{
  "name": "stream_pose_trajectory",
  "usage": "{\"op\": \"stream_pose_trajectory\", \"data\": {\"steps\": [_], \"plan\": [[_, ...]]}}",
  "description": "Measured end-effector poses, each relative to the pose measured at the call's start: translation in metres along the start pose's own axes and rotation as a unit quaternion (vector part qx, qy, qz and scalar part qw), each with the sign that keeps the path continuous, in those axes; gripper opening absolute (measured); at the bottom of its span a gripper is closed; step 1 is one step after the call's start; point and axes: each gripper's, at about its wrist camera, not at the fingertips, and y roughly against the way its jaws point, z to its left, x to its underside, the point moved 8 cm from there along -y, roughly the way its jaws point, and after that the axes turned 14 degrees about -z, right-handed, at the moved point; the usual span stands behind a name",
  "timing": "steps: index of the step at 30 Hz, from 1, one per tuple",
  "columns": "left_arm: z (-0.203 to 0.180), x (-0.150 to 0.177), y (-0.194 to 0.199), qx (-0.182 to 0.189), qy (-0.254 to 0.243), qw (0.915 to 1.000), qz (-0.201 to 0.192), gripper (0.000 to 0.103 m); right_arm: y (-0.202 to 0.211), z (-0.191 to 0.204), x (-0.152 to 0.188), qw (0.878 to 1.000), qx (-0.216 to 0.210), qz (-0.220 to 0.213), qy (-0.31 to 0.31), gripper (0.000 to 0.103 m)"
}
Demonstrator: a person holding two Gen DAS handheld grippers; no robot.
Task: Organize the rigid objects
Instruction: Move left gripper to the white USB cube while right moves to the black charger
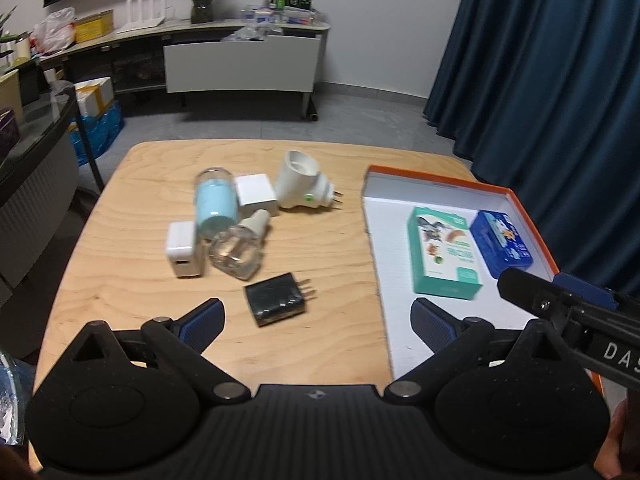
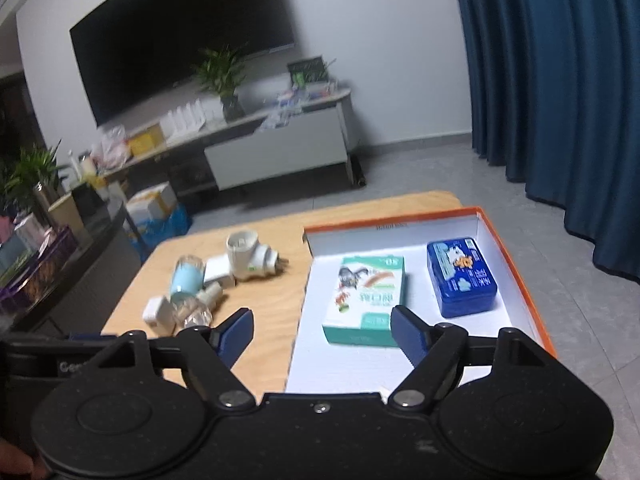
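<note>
My left gripper (image 1: 316, 314) is open over the wooden table (image 1: 132, 208), just behind a black plug adapter (image 1: 276, 298). Beyond it lie a white charger (image 1: 182, 250), a clear glass bottle (image 1: 238, 250), a light-blue bottle (image 1: 215, 202), a small white cube (image 1: 256, 194) and a white plug-in device (image 1: 302, 182). My right gripper (image 2: 322, 326) is open above the near end of an orange-rimmed box (image 2: 400, 216). In that box lie a green carton (image 2: 366, 300) and a blue tin (image 2: 460, 276), both free of the fingers.
The box (image 1: 440, 174) fills the table's right side. The right gripper's body (image 1: 560, 304) crosses its near right corner. Dark blue curtains (image 1: 540, 60) hang at the right. A white cabinet (image 1: 240, 64) with clutter stands behind on the grey floor.
</note>
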Motion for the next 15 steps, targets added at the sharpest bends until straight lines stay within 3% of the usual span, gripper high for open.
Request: {"op": "stream_pose_trajectory", "data": {"steps": [10,15], "plan": [[0.038,0.005,0.003,-0.023,0.024,0.9994,-0.005,0.102,-0.015,0.033,0.017,0.998,-0.024,0.033,0.049,0.093],[0.059,0.01,0.003,-0.038,0.029,0.9988,-0.006,0.103,-0.02,0.045,0.023,0.997,-0.047,0.05,0.037,0.093]]}}
